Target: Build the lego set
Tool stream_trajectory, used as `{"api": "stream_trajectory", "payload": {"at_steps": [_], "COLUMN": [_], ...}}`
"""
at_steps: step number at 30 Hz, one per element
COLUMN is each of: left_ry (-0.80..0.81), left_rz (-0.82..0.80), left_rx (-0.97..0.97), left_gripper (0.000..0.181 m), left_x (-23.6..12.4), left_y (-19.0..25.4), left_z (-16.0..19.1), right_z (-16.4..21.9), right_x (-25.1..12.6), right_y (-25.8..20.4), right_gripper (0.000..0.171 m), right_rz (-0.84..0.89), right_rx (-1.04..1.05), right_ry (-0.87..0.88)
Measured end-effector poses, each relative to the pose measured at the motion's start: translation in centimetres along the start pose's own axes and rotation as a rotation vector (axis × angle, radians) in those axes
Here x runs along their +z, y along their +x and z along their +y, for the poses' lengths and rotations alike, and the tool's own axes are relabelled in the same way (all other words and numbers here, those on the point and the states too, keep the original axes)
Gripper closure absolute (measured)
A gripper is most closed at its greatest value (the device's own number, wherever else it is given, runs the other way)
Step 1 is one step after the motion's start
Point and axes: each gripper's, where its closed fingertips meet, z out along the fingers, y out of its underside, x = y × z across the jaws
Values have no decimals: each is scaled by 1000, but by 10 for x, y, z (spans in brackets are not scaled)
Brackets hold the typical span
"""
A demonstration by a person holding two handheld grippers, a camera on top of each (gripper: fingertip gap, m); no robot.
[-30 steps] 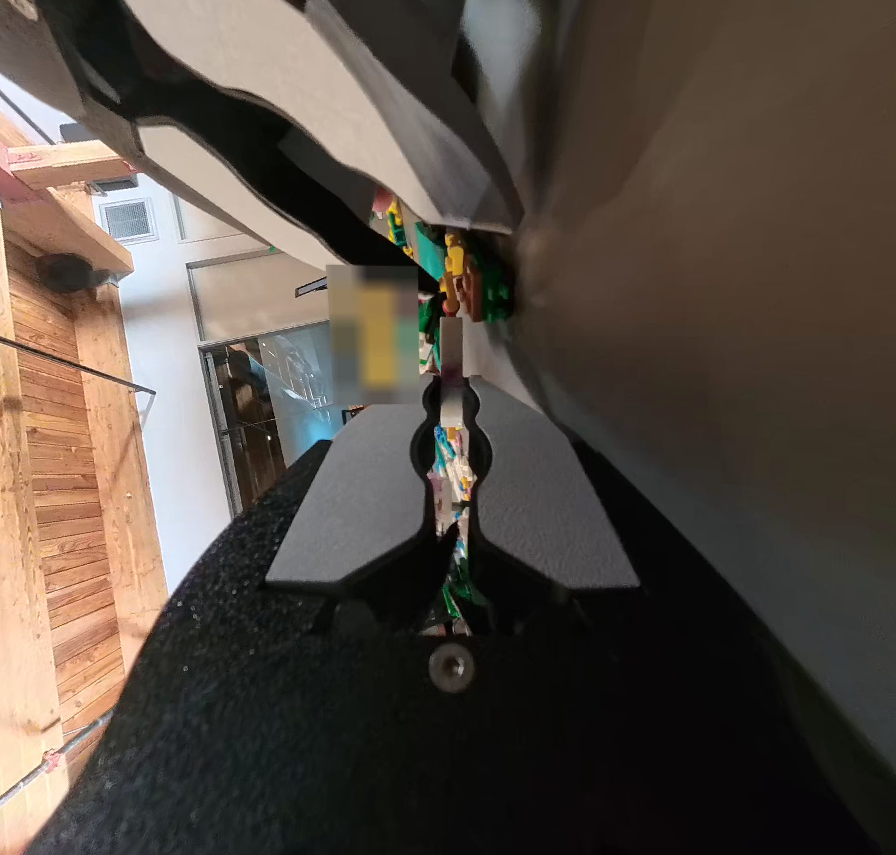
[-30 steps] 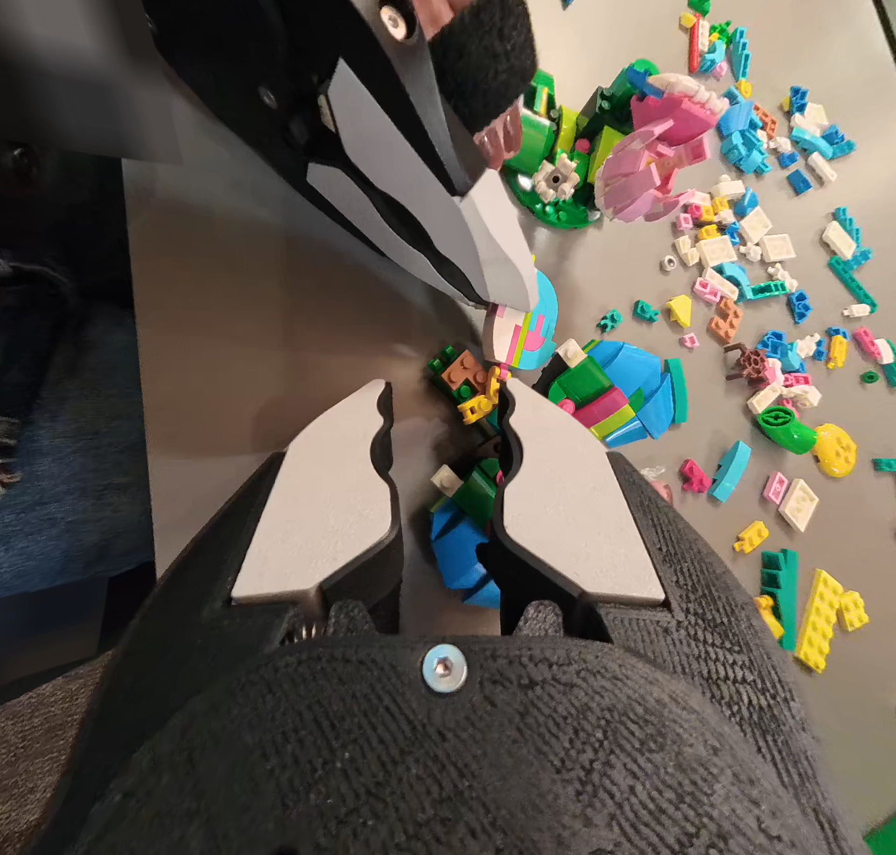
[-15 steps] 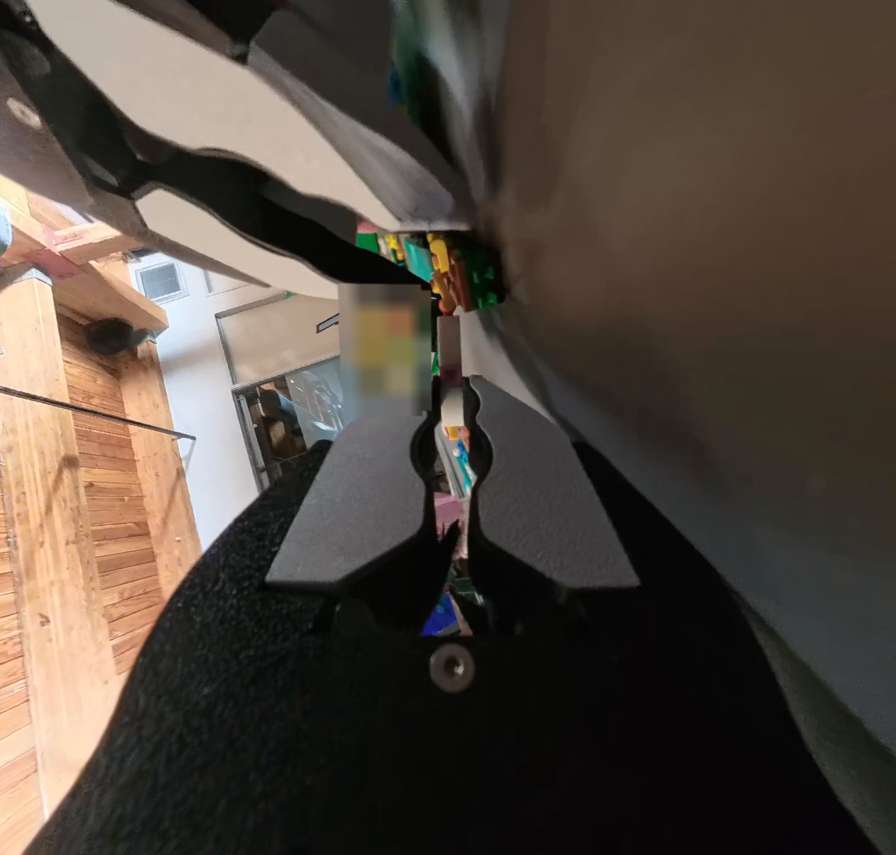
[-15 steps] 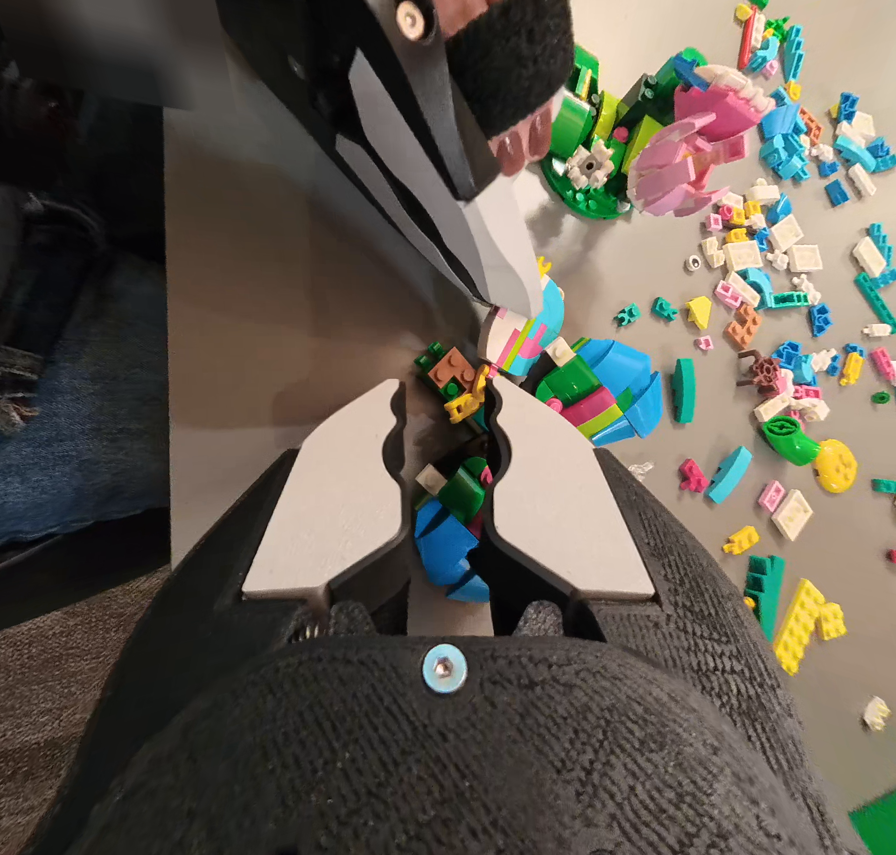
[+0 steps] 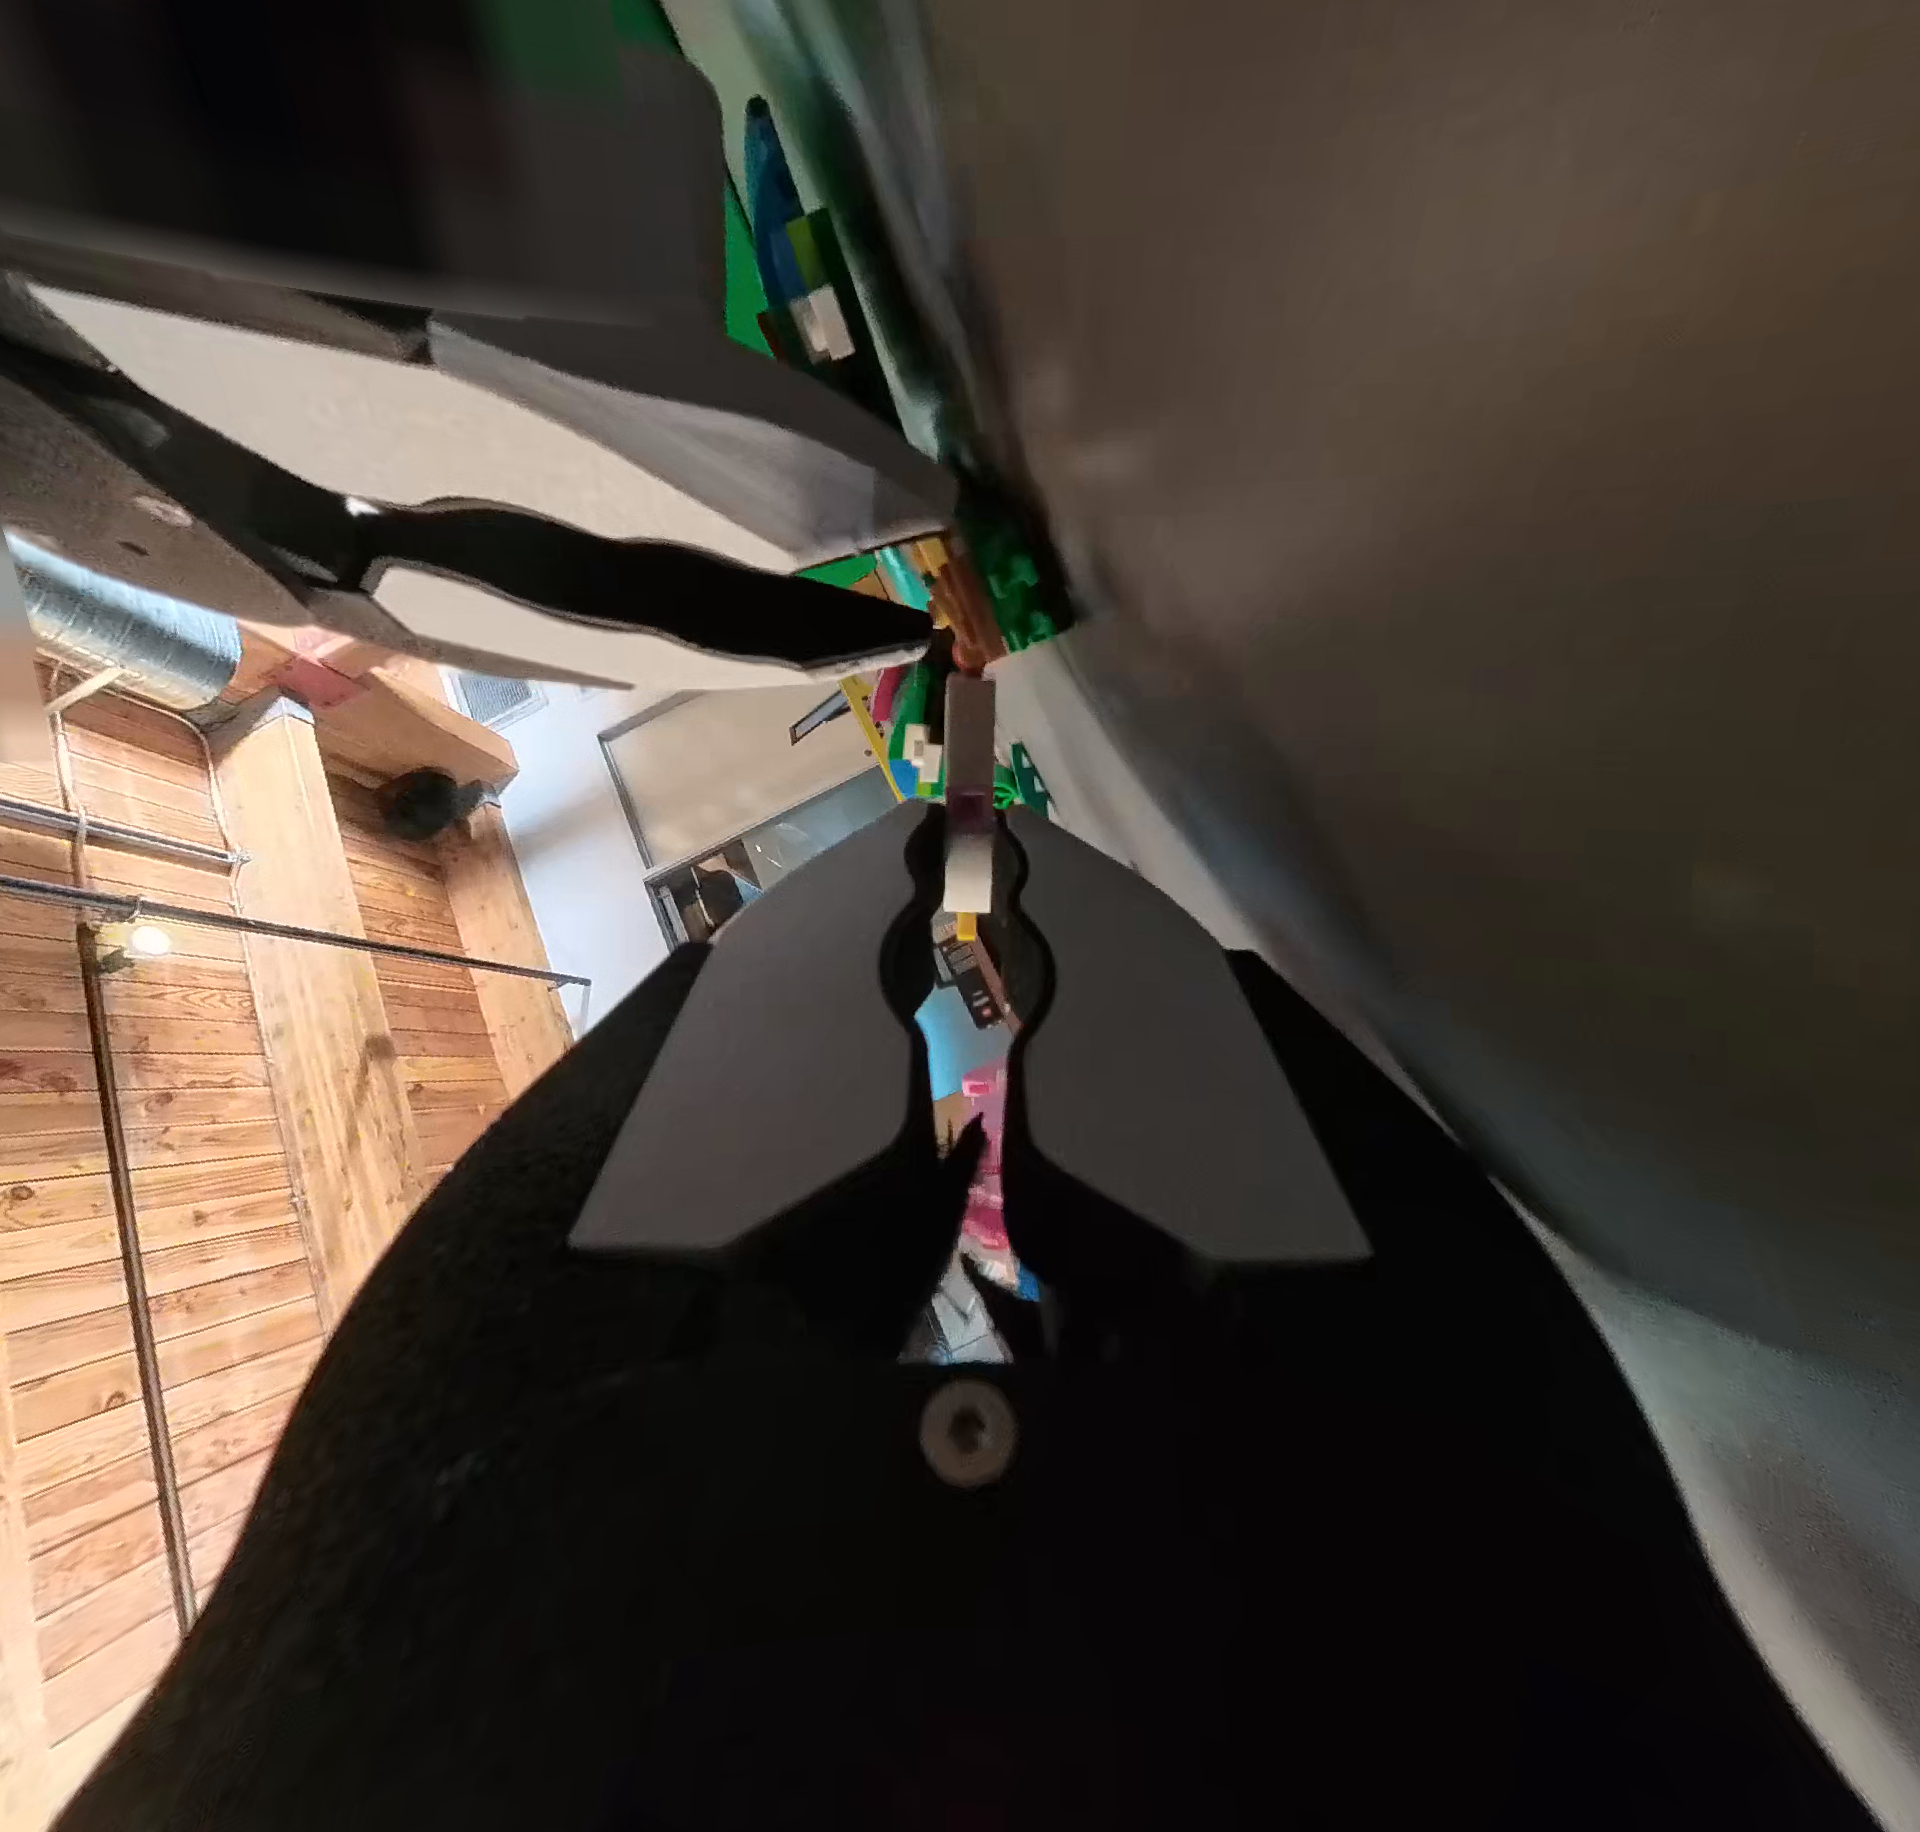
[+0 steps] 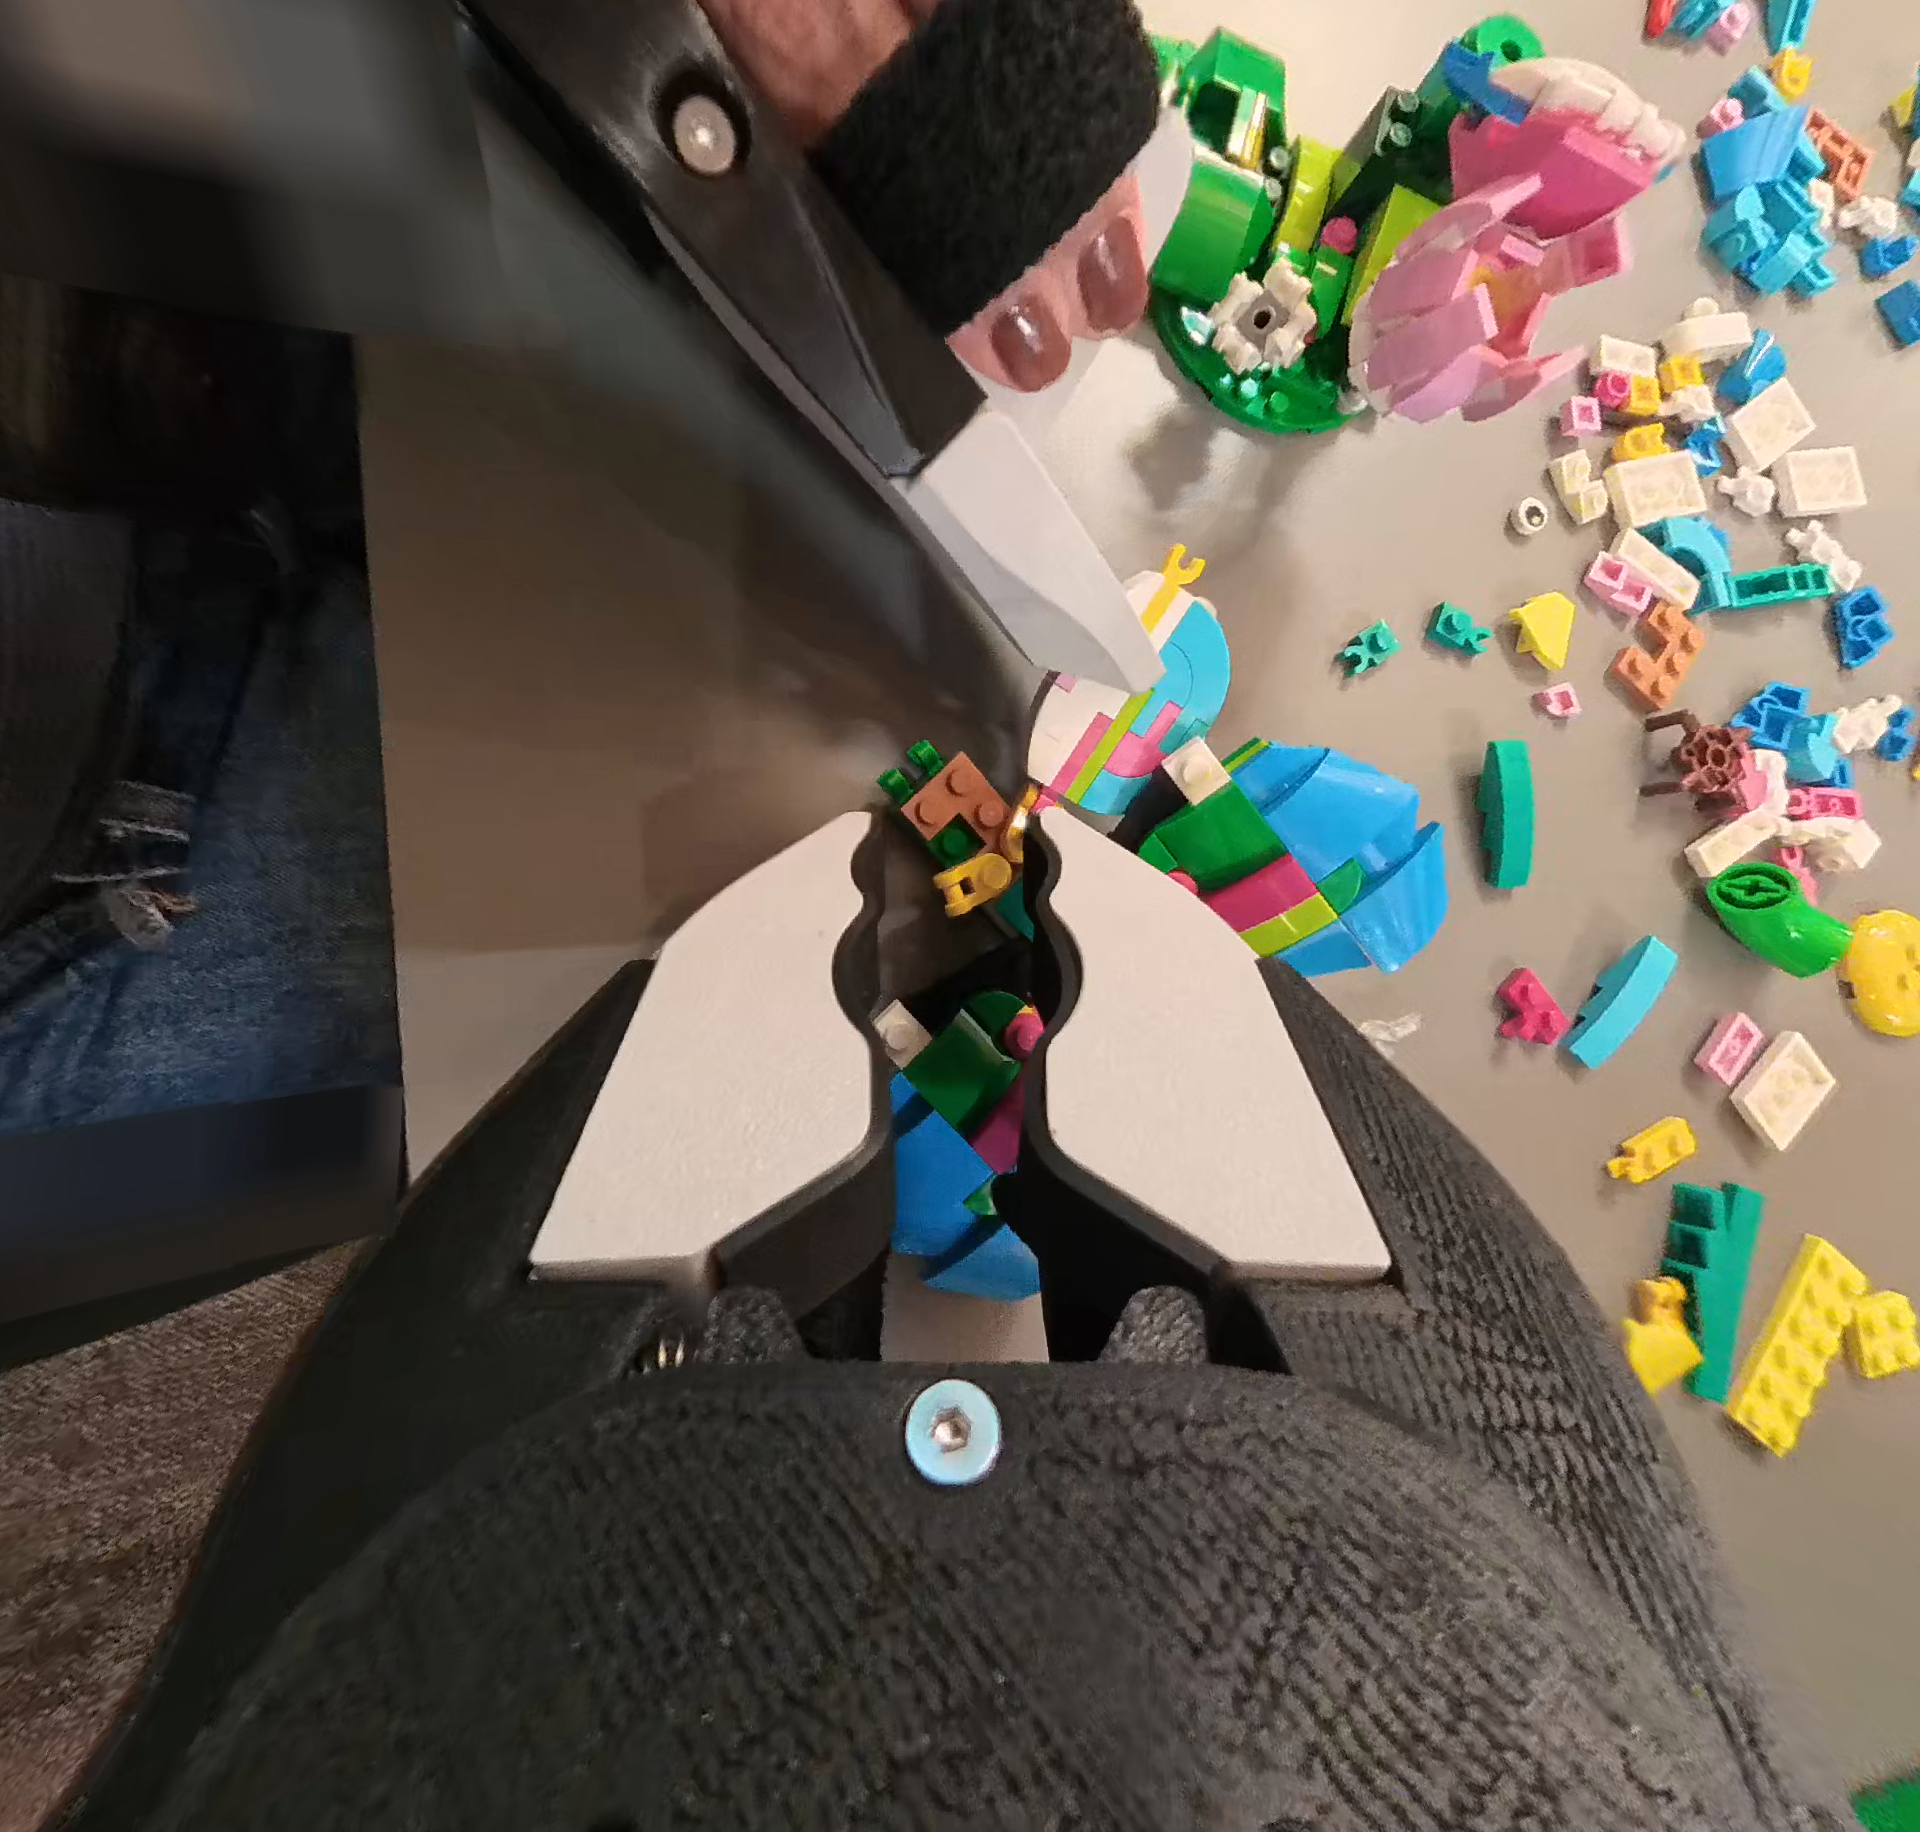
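Note:
In the right wrist view, my right gripper (image 6: 961,826) is shut on a small brown, green and yellow assembly (image 6: 956,806) just above the grey table (image 6: 644,639). My left gripper (image 6: 1101,639) reaches in from the upper left, shut on a round white, pink and blue assembly (image 6: 1143,722) right beside it. In the left wrist view, my left gripper (image 5: 966,826) holds that assembly edge-on (image 5: 966,743). The right gripper (image 5: 914,598) and the brown assembly (image 5: 977,598) are just beyond it. A blue and green body (image 6: 1340,857) lies to the right. Another blue and green build (image 6: 956,1138) shows below the right fingers.
A green base with a pink flower build (image 6: 1434,255) stands at the back. Many loose bricks (image 6: 1714,494) cover the right side, with a yellow plate (image 6: 1808,1335) at the front right. The table edge (image 6: 374,743) runs along the left, by a person's jeans (image 6: 156,899). Spacing between my two grippers at the tips: around 4 centimeters. Left tips and right tips are each some 20 centimeters from the yellow plate (image 6: 1808,1335).
The right gripper's jaws have narrowed from wide apart onto the small brown assembly. The left gripper has kept its hold on the round assembly and stayed close by.

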Motion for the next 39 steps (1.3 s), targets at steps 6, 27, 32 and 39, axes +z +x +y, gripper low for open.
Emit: {"api": "stream_trajectory", "payload": {"at_steps": [6,27,32,39], "left_ry": [-6,-50,-65,-83], "left_rz": [-5,105,139,110], "left_rx": [60,-268,-392,-354], "left_gripper": [173,173,173,173], "left_x": [1,-7,-9,-14], "left_y": [-1,1,-5,-2], "left_z": [-1,-4,-1,3], "right_z": [3,5,8,5], "right_x": [0,-26,-22,-14], "right_y": [3,-4,16,21], "right_gripper": [154,117,124,143], "right_rz": [63,343,597,655], "right_rx": [-46,-133,-430,-587], "right_ry": [-34,-37,-245,-321]}}
